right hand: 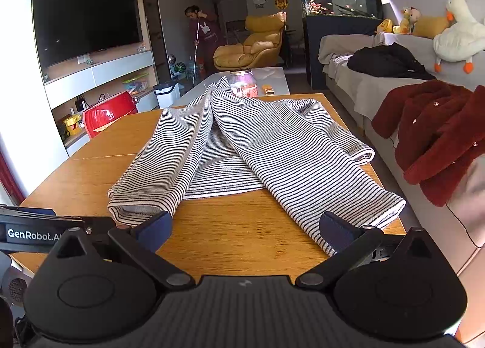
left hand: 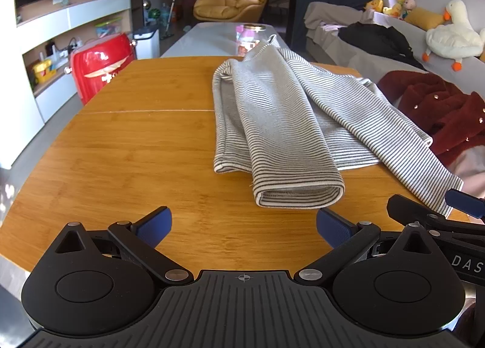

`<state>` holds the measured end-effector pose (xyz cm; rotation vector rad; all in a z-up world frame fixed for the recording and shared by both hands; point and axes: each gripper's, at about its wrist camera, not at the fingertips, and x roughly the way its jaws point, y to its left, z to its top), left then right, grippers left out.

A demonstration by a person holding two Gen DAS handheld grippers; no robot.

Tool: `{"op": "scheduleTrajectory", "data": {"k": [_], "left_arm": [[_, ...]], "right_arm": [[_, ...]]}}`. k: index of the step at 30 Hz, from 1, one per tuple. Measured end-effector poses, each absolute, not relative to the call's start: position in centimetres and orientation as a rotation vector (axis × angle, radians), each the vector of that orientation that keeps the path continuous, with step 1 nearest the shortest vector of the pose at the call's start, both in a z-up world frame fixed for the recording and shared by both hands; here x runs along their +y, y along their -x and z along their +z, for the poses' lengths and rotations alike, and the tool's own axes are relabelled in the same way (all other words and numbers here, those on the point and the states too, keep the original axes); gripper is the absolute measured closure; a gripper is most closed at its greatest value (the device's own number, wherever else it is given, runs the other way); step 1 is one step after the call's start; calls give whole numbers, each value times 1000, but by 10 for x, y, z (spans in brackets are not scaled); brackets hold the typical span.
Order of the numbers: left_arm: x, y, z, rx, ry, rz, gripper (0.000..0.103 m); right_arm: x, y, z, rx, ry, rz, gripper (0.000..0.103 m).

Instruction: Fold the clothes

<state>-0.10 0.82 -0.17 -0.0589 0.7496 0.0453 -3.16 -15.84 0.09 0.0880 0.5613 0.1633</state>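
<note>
Blue pads sit on the tips of both grippers. The left gripper (left hand: 244, 225) has its two fingers spread wide apart with nothing between them, low over the wooden table (left hand: 136, 148). The right gripper (right hand: 245, 228) is spread wide too and holds nothing. Its right finger (right hand: 335, 231) is in front of the edge of the striped shirt (right hand: 242, 142); I cannot tell if they touch.

The striped shirt lies on the table just past both grippers. Both sleeves lie over its middle and reach toward the near edge. The right one hangs a little over the table's side.

Behind the shirt stands a jar (right hand: 242, 81). A dark red coat (right hand: 436, 133) lies on the grey sofa (right hand: 363, 90) to the right. Far back, a person (right hand: 203, 36) holds a mop.
</note>
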Motion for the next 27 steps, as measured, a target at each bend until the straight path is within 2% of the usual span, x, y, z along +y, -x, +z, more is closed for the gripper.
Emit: {"op": "scheduleTrajectory", "data": {"k": [19, 23, 27], "left_arm": [[10, -1, 0, 746, 63, 42, 0], [12, -11, 3, 751, 63, -15, 0], [16, -33, 16, 714, 51, -80, 0]], "right_arm": [[-161, 27, 1, 560, -115, 166, 0], [-163, 27, 6, 495, -137, 210, 0], [-157, 9, 4, 540, -115, 239, 0]]}}
